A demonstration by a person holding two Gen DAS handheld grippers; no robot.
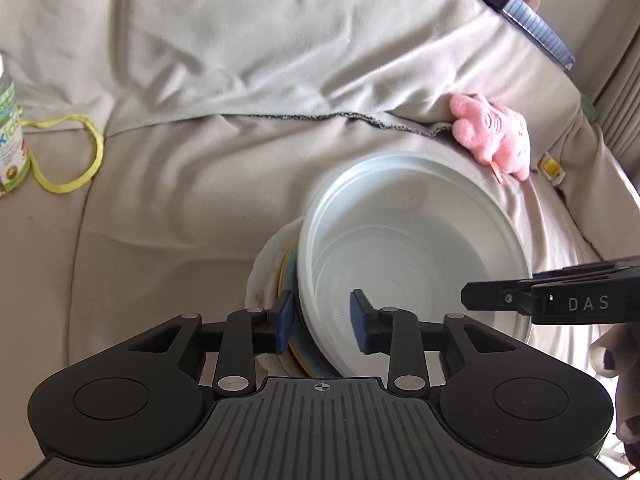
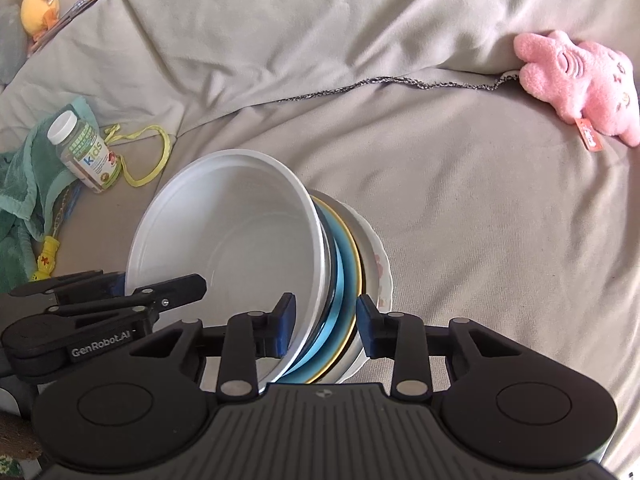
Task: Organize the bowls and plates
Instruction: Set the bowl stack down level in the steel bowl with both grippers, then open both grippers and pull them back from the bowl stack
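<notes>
1. Left wrist view: stack of dishes (image 1: 304, 320) resting on a beige fabric cushion (image 1: 160, 220), near a pink plush toy (image 1: 496, 136). White bowl (image 1: 400, 248) on top, flatter plates (image 1: 272, 272) nested beneath with rims in blue, yellow and white. Left tongs (image 1: 322, 320) narrowed and straddling the near rim of the stack, one pad outside just beside the plate edges, the other inside the bowl with a visible gap to its wall; not clamped yet. Right tongs coming in from the right edge at the bowl's far side.

2. Right wrist view: same stack seen from the other side, bowl leaning over the plates, well apart from a vitamin bottle (image 2: 84, 152) and a green towel (image 2: 24, 200). Right tongs (image 2: 326, 324) narrowed around the rim, one pad inside the bowl, the other against the outermost white plate; cannot tell whether truly pressing.

3. Handling, as a judgement: bowl probably thin, light plastic, likely to flex under a pinch; plates beneath look like stiff glazed ware, heavier, slippery and breakable. Soft cushion gives poor support, so likely to tip. Best held at opposite rims, clamping all layers together, lifting level and slowly.
</notes>
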